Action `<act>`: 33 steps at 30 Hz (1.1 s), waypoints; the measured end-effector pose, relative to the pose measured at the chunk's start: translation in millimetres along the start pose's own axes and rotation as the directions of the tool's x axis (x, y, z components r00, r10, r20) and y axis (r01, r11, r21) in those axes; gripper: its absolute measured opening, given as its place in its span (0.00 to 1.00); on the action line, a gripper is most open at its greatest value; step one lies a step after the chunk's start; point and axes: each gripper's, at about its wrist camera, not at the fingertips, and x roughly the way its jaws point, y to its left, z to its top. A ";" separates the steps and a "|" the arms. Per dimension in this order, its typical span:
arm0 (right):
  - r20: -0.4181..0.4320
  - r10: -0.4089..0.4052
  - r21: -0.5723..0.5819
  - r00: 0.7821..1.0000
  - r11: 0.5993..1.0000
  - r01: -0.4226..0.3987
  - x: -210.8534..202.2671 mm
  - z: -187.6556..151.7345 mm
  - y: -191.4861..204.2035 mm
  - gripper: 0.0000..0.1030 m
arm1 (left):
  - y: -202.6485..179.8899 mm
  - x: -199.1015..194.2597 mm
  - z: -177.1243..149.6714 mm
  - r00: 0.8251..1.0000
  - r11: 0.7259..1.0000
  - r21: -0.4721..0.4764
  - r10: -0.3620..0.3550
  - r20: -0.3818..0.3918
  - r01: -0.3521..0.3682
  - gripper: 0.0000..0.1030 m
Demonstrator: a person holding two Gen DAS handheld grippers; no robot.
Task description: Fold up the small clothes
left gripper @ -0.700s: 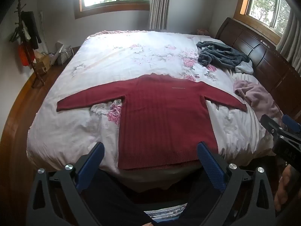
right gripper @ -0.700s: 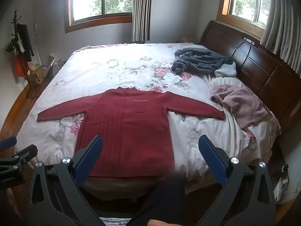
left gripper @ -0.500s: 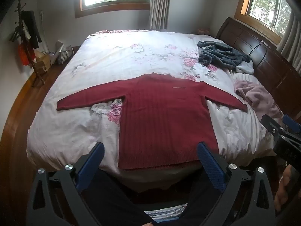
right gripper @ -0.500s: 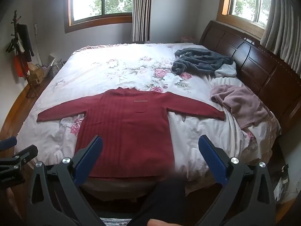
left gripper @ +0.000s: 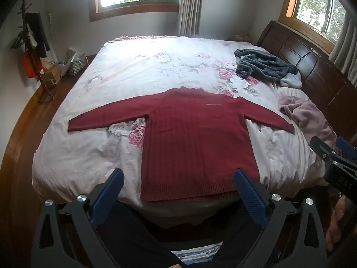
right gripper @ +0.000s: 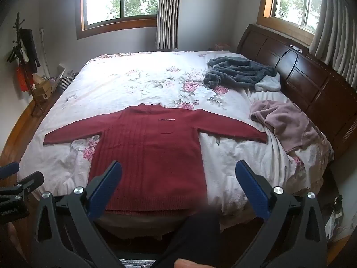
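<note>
One bed (right gripper: 125, 82) carries three garments: one red sweater (right gripper: 154, 156) spread flat near its foot edge, one grey fleece (right gripper: 238, 72) and one pink garment (right gripper: 287, 122), both toward the headboard (right gripper: 312, 78) side of the bed. Two windows (right gripper: 118, 0) are in the walls beyond the bed. One coat stand (right gripper: 25, 62) stands off the bed's left side. Two hand-held grippers appear: the left hand-held gripper (left gripper: 178, 184) and the right hand-held gripper (right gripper: 178, 177).
</note>
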 end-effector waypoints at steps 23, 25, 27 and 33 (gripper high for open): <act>0.021 -0.006 -0.011 1.000 1.000 0.006 -2.8 8.3 4.5 0.98 | 5.8 -4.8 11.3 1.000 1.000 -0.002 0.007 0.015 -0.007 0.96; 0.021 -0.007 -0.012 1.000 1.000 0.007 -3.4 8.3 4.9 0.98 | 6.4 -5.0 11.6 1.000 1.000 -0.003 0.005 0.016 -0.005 0.96; 0.021 -0.007 -0.012 1.000 1.000 0.008 -4.1 9.0 4.7 0.98 | 6.8 -5.4 12.6 1.000 1.000 -0.002 0.005 0.017 -0.005 0.96; 0.025 -0.013 -0.010 1.000 1.000 0.013 -6.6 8.5 3.6 0.98 | 7.0 -6.2 12.7 1.000 1.000 -0.002 0.004 0.016 -0.004 0.96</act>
